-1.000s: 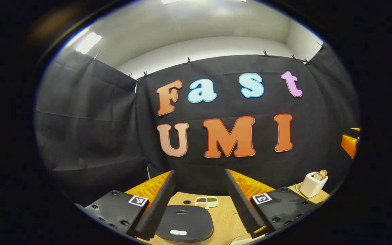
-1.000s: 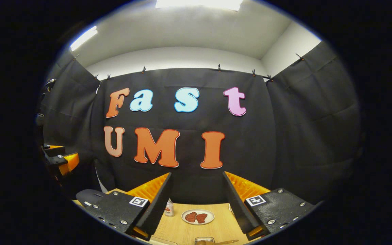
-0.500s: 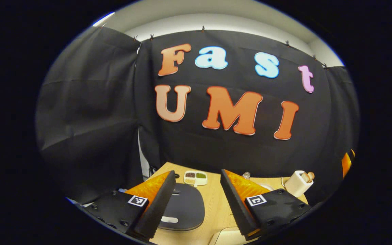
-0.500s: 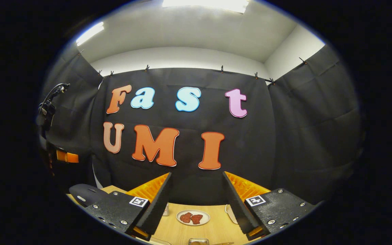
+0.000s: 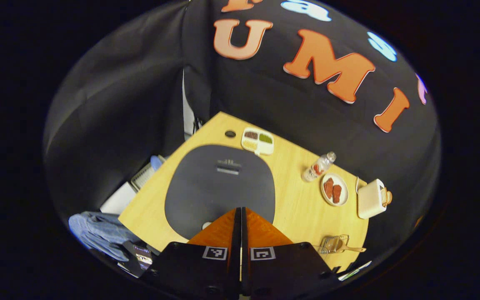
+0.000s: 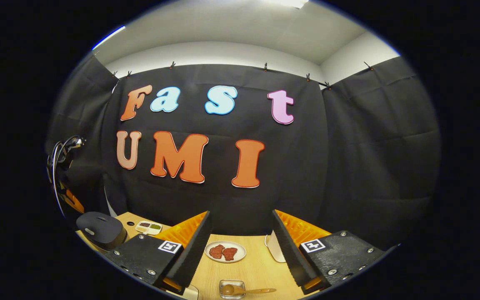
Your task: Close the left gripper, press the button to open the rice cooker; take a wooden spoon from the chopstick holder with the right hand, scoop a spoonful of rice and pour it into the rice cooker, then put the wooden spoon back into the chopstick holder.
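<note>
Setting: a recording booth staged as a kitchen corner, not a real home. Black cloth point(image 6: 373, 158) is hung as walls on three sides and is clipped along its top edge; a plain white wall and ceiling point(image 6: 231, 37) with strip lighting are seen above it. A light wooden table point(image 5: 294, 200) is laid with kitchen props: a dark grey rice cooker point(image 5: 221, 185), a white divided dish of grains point(image 5: 258, 141), a small clear bottle point(image 5: 318, 166), a white plate of red-brown pieces point(image 5: 334, 189), a white chopstick holder point(image 5: 371, 198).
</note>
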### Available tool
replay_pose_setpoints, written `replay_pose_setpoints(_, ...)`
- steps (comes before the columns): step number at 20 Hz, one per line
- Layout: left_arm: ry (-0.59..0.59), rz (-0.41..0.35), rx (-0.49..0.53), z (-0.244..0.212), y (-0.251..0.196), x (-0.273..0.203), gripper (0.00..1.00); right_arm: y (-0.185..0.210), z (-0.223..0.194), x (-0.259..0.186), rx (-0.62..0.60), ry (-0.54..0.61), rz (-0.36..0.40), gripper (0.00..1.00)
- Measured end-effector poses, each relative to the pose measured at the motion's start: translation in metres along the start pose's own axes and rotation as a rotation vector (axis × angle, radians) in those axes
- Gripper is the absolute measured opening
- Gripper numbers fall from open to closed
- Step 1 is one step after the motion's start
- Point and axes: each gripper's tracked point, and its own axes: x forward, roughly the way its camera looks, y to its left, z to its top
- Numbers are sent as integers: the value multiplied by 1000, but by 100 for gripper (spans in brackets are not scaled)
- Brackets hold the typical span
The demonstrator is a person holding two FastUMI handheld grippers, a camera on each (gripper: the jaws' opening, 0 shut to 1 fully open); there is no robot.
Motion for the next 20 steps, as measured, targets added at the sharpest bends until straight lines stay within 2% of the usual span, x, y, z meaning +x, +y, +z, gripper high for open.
replay_pose_setpoints(4,188,42,-47,-24,24,32,6,-4,-18,-1,21,50,-3,89)
replay_pose_setpoints(8,281,40,-99,-34,32,48,6,-9,-36,-2,11,93,-17,91)
replay_pose_setpoints(9,291,43,-106,-37,35,52,6,-11,-40,-3,7,102,-23,89)
replay_pose_setpoints(12,289,22,-92,-33,32,60,6,-11,-53,-4,16,136,-24,91)
replay_pose_setpoints(14,298,59,-66,-36,35,57,12,-11,-62,-3,10,159,-25,89)
replay_pose_setpoints(15,293,74,-58,-39,36,58,6,-10,-66,-2,6,173,-24,89)
replay_pose_setpoints(17,287,100,-81,-42,36,60,6,-11,-74,-2,0,192,-28,89)
replay_pose_setpoints(18,266,101,-81,-37,39,65,9,-12,-78,-2,4,203,-31,89)
replay_pose_setpoints(20,261,90,-62,-40,36,60,7,-11,-87,-2,23,226,-21,89)
